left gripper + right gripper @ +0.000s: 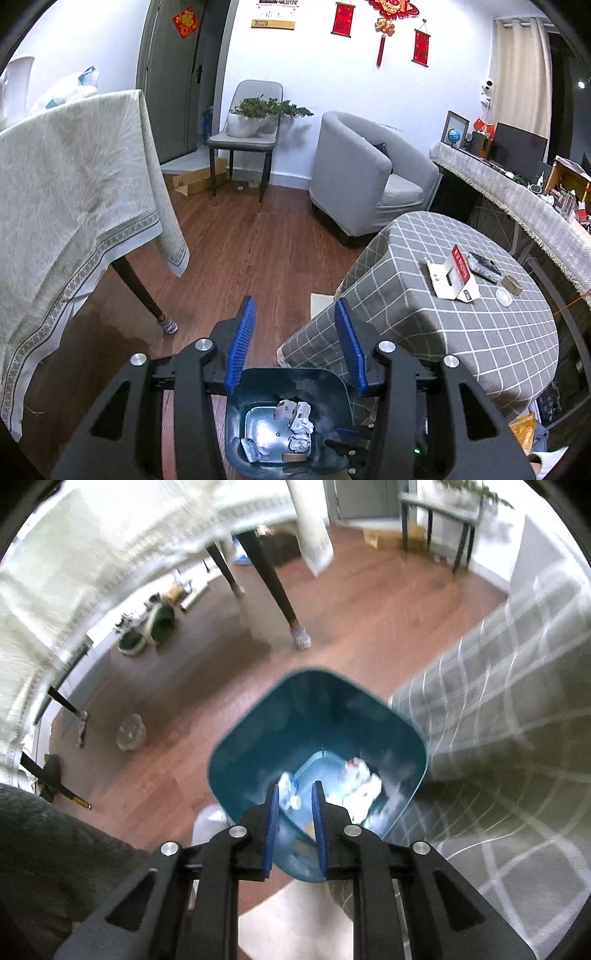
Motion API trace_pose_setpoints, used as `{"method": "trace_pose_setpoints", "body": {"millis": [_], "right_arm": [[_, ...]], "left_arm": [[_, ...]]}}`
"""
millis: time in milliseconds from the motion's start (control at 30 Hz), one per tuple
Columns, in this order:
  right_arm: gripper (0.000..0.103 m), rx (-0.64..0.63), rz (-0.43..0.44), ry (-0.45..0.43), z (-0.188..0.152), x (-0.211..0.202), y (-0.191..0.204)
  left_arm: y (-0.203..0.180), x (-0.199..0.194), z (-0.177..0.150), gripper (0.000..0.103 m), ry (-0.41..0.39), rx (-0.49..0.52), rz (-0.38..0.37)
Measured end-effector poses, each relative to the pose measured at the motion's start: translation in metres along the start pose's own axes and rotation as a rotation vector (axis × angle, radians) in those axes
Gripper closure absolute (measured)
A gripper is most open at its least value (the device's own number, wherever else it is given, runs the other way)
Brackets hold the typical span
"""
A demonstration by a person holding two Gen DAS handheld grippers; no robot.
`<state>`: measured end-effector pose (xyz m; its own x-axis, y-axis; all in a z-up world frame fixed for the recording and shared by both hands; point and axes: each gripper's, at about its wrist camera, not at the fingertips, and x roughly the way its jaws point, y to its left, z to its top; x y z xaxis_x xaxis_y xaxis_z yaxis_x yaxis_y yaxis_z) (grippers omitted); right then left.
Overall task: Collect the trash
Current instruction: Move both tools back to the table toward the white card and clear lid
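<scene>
Jaws empty above teal bin (317,716) holding crumpled trash (301,428).

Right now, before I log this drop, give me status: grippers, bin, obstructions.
Left gripper open, empty. Right gripper open, empty, above bin. Trash in bin. Nothing blocking.

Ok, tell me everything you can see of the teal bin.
The bin is a teal, plastic-looking tub with a rounded-square mouth that narrows to a paler flat bottom. It has no lid and stands upright on the wood floor, right beside the checked tablecloth; whether they touch is unclear. Crumpled white paper and small cartons lie loose on the bottom, filling only a little.
</scene>
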<state>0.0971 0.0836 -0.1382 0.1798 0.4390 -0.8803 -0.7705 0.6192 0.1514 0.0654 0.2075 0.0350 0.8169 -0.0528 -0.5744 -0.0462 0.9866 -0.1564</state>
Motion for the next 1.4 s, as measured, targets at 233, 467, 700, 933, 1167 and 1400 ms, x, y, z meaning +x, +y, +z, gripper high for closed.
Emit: {"method": "trace_pose_setpoints", "body": {"millis": [233,467,700,933,1167,1400], "right_arm": [[0.074,-0.029,-0.030,-0.173,0.008,-0.060,-0.005],[0.059,-0.008,-0.101,-0.272,0.007,-0.105,-0.029],[0.047,0.056,-0.150,-0.358,-0.002,-0.139,-0.065],[0.033,0.114,-0.205,-0.399,-0.014,-0.164,-0.100],[0.026,0.149,-0.298,-0.417,-0.026,-0.183,-0.135],[0.024,0.211,-0.340,-0.419,-0.043,-0.201,-0.175]], "left_arm": [[-0.017,-0.001,0.009,0.045,-0.030,0.003,-0.003],[-0.041,0.009,0.011,0.040,-0.031,0.021,-0.008],[-0.075,0.023,0.011,0.031,-0.024,0.056,-0.050],[-0.106,0.040,0.009,0.029,-0.018,0.105,-0.099],[-0.133,0.060,0.010,0.029,0.002,0.126,-0.124],[-0.162,0.082,0.007,0.029,0.034,0.156,-0.154]]}}
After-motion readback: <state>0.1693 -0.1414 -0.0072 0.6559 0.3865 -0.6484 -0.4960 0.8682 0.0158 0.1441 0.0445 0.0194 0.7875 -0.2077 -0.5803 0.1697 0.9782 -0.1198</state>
